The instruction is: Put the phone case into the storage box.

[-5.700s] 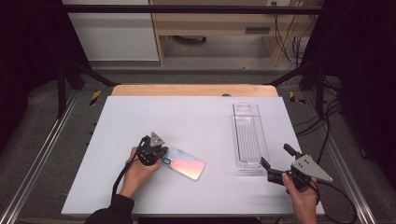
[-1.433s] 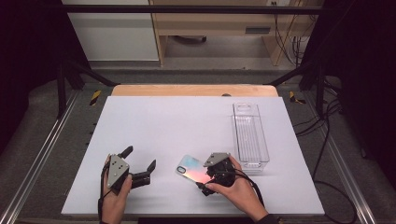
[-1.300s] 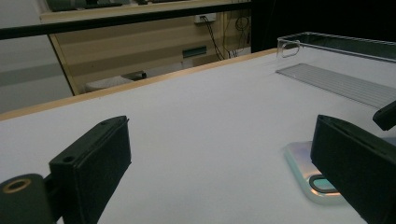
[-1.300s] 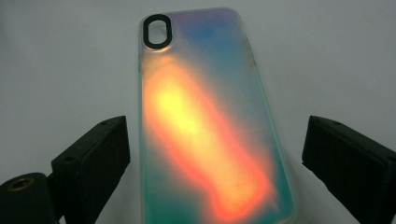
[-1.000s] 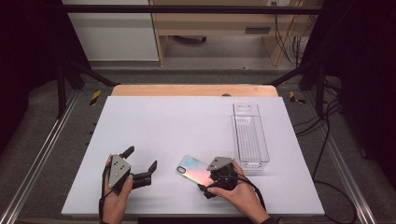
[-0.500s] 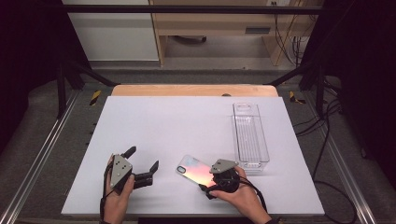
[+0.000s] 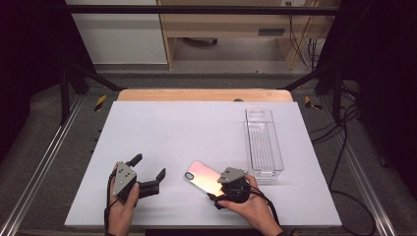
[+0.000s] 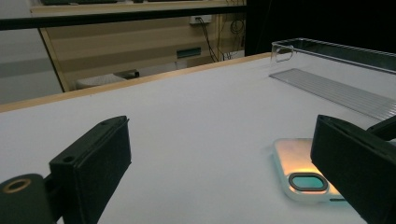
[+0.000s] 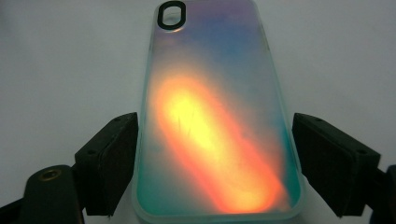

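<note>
With the right gripper (image 7: 222,192) clamped across the phone case (image 7: 202,177) and the left gripper (image 7: 147,173) gaping idle, lift level off the desk (image 7: 196,128) toward the clear tray (image 7: 263,142).

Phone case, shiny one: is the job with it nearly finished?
Just starting. Done: the right gripper sits around the phone case, and its jaws have just been closing on its long sides. In hand: that grip; the case lies flat on the table. Left: lifting it, perhaps into the empty clear tray. The left gripper rests open.
</note>
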### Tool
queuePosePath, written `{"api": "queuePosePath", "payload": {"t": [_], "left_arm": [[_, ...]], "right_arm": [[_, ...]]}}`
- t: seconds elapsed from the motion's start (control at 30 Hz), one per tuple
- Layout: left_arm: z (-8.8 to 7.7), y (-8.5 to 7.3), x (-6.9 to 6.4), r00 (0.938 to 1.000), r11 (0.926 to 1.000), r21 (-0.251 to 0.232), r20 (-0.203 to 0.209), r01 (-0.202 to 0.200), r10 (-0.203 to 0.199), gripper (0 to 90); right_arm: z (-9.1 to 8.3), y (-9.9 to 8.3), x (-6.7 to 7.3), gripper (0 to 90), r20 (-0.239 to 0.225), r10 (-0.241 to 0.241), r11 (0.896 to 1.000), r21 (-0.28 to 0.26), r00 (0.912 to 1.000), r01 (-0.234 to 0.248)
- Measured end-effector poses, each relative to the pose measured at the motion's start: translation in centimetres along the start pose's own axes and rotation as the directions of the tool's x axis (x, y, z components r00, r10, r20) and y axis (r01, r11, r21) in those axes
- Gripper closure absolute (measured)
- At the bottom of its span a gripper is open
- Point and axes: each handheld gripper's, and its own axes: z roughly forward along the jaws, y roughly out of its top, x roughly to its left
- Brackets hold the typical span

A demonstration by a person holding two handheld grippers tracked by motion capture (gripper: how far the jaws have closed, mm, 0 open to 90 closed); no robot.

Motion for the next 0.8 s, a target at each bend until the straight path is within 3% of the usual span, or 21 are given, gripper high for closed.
{"api": "queuePosePath", "payload": {"t": [0.33,0.53,0.8], "left_arm": [[-0.3,0.1,0.1,0.9997,0.9996,-0.01,-0.005,0.025,-0.025,4.6],[-0.8,0.4,0.3,0.9991,0.9988,-0.027,-0.003,0.042,-0.042,4.6],[-0.9,0.7,0.3,0.9977,0.9978,-0.009,0.018,0.066,-0.066,4.7]], "right_arm": [[-0.1,1.0,0.2,17.8,0.011,0.003,0.999,-0.037,0.9999,-0.002],[-0.8,1.8,0.0,17.8,0.039,0.018,0.996,-0.089,0.9991,-0.014],[-0.7,2.2,0.3,17.8,0.058,0.02,0.991,-0.134,0.9981,-0.012]]}}
